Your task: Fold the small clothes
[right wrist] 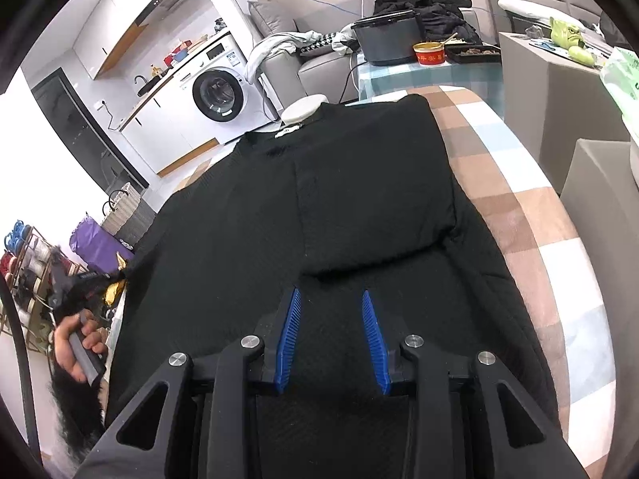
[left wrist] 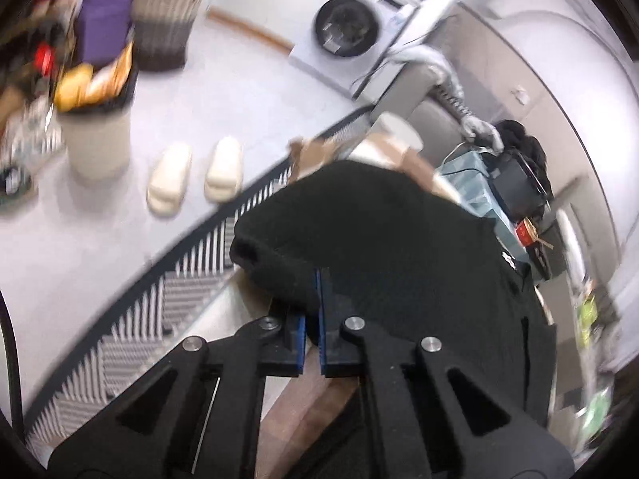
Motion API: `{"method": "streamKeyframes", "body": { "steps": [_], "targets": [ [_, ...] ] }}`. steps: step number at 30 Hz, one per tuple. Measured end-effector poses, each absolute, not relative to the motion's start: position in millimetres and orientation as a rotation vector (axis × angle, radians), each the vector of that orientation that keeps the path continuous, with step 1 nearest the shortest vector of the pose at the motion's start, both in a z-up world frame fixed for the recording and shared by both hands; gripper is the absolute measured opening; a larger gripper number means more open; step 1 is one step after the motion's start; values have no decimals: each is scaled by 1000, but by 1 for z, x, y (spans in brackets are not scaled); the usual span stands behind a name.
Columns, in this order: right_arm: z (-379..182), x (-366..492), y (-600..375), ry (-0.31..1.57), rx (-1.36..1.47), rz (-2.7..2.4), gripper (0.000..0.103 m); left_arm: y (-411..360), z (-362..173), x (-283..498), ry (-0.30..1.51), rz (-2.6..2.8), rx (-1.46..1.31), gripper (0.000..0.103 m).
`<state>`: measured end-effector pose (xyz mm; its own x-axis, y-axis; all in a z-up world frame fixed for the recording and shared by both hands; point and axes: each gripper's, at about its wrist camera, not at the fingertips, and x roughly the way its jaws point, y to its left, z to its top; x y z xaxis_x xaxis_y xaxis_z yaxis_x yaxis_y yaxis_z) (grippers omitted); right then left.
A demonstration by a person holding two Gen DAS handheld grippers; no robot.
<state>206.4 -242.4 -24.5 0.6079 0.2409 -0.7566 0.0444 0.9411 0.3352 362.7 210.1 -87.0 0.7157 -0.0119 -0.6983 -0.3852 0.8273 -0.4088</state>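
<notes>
A black sweater [right wrist: 319, 207] lies flat on a checked cover [right wrist: 519, 215], collar at the far end. One sleeve is folded across its body [right wrist: 379, 199]. My right gripper [right wrist: 331, 299] stands open low over the near part of the sweater, with only flat fabric below the gap. In the left wrist view my left gripper [left wrist: 315, 279] is shut on the sweater's sleeve [left wrist: 255, 247] at the cover's left edge; fabric hides the fingertips. The right wrist view shows a hand [right wrist: 76, 343] holding that left gripper [right wrist: 60, 283] at the sleeve end.
On the floor to the left are a striped rug [left wrist: 191, 291], a pair of pale slippers [left wrist: 195, 175] and a full bin [left wrist: 98, 135]. A washing machine [right wrist: 217, 94] stands beyond. A side table with a dark pot [right wrist: 387, 40] and red bowl [right wrist: 429, 56] is behind the collar.
</notes>
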Motion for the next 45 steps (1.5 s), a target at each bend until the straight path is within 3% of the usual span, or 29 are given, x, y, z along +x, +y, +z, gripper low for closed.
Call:
{"method": "streamKeyframes", "body": {
  "steps": [8,13,15,17,21,23,26,34,39,42,44,45],
  "targets": [
    [-22,204,-249,902,339,111,33,95,-4,383,611,17,-177,2],
    [-19,200,-253,891,342,99,33,-19,-22,384,737,-301,47,4],
    [-21,199,-254,896,343,93,33,-42,-41,381,789,-341,91,15],
    [-22,198,-255,901,344,95,33,-51,-58,377,826,-340,106,37],
    [-24,198,-258,902,345,95,33,-30,-61,368,826,-358,12,51],
    [-24,198,-259,897,348,94,33,-12,-57,360,801,-350,-29,64],
    [-27,201,-260,895,356,100,33,21,-57,366,780,-292,-98,72],
    [-31,201,-265,905,363,95,33,64,-87,453,854,-204,-302,71],
    [-35,203,-269,915,367,76,33,57,-119,493,944,-165,-326,54],
    [-37,204,-269,922,370,71,33,47,-129,505,958,-124,-285,30],
    [-37,205,-269,923,373,70,33,41,-130,508,955,-130,-271,2],
    [-38,205,-270,923,377,71,33,36,-128,511,948,-146,-263,3]
  ]
}}
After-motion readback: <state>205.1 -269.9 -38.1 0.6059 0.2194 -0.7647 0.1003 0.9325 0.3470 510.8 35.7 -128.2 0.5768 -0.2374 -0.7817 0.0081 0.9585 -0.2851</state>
